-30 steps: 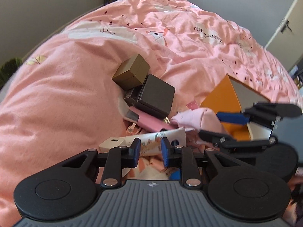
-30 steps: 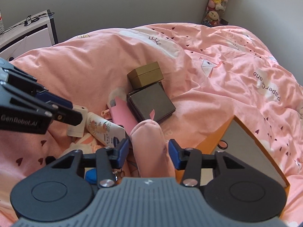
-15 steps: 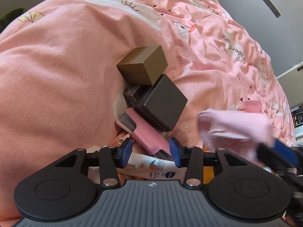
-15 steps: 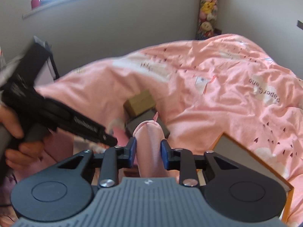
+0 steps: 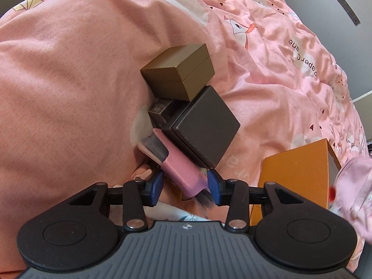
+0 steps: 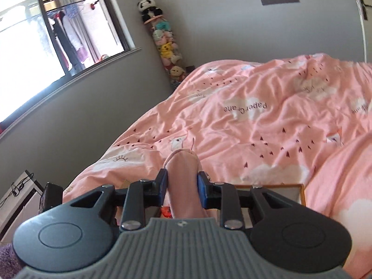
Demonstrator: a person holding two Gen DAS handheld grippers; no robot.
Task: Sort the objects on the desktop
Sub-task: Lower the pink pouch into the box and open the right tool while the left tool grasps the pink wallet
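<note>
My right gripper (image 6: 181, 187) is shut on a soft pink pouch (image 6: 183, 174) and holds it in the air above the orange box (image 6: 300, 194). The pouch shows blurred at the right edge of the left wrist view (image 5: 351, 186). My left gripper (image 5: 184, 186) is open, its fingers either side of the near end of a pink-covered notebook (image 5: 176, 162). The notebook lies against a dark grey box (image 5: 204, 125), with a gold box (image 5: 179, 69) behind it. The orange box (image 5: 295, 176) stands to the right.
Everything lies on a pink bedspread (image 5: 69, 81). A small dark carton (image 5: 160, 111) is wedged between the gold and grey boxes. A window (image 6: 34, 58), a column of plush toys (image 6: 165, 44) and a white cabinet (image 6: 18, 197) stand beyond the bed.
My right gripper shut on the pink pouch, lifted it and swung it right over the orange box. My left gripper opened wider and moved forward from the lotion tube to the pink notebook.
</note>
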